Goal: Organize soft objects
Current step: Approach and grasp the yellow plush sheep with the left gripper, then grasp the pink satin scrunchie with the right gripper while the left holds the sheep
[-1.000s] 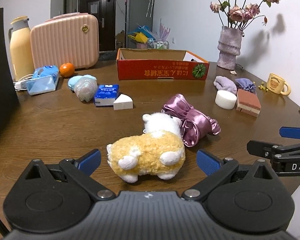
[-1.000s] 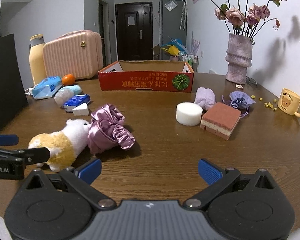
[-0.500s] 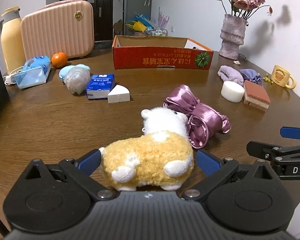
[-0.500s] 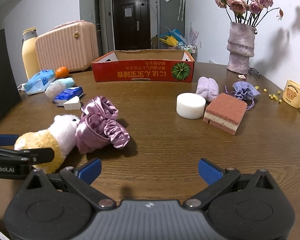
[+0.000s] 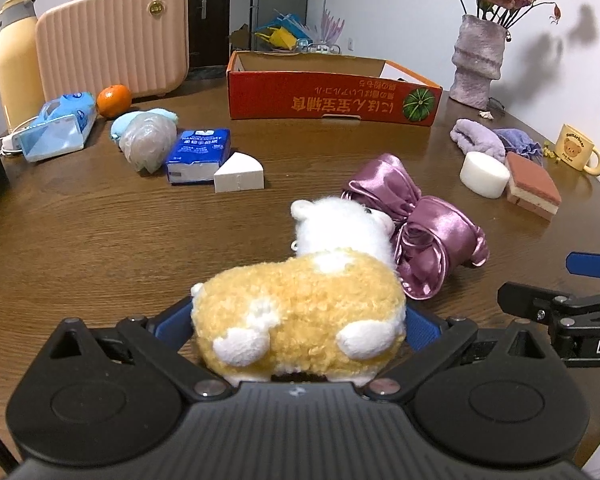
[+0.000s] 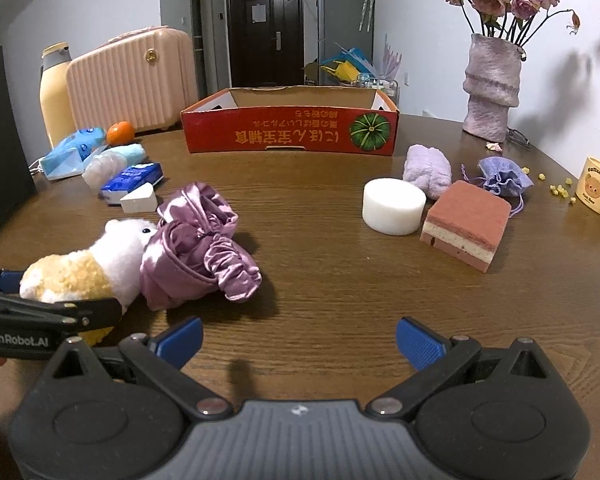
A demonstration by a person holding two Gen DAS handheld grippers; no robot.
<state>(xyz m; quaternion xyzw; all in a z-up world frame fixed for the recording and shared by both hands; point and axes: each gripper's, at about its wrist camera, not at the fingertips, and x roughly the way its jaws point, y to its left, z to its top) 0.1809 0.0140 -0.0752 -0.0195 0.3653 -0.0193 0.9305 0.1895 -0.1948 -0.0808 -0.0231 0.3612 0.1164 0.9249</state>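
Low over the table (image 5: 100, 248), the left gripper (image 5: 298, 322) has a plush (image 5: 300, 304) between its blue fingers (image 5: 420, 330), yellow rump toward the camera and white head pointing away. Both pads sit against the toy's flanks; whether they press it or merely touch cannot be told. From the right wrist view the plush (image 6: 80, 264) lies on the wood at far left, a black finger of the left gripper (image 6: 56, 314) crossing in front of it. Its head touches a crumpled purple satin bag (image 5: 416, 236), which lies just beyond and to the right. The right gripper (image 6: 299, 340) hovers over bare wood, fingers (image 6: 418, 342) wide apart and holding nothing.

Farther back stands a red box (image 6: 290, 130) with a pumpkin picture on its wall; its top is open, and no contents are visible from this low angle. Right of the bag sit a white round sponge (image 6: 394, 206), a pink layered sponge (image 6: 466, 222), a lilac cloth (image 6: 428, 168) and a small purple pouch (image 6: 502, 176). A bear mug (image 6: 598, 192) and a vase (image 6: 490, 88) of dried roses stand at the right edge. To the left are a tissue pack (image 5: 198, 154), a white wedge (image 5: 238, 172), an orange (image 5: 114, 100), a pink case (image 5: 112, 40) and a yellow flask (image 5: 14, 60).
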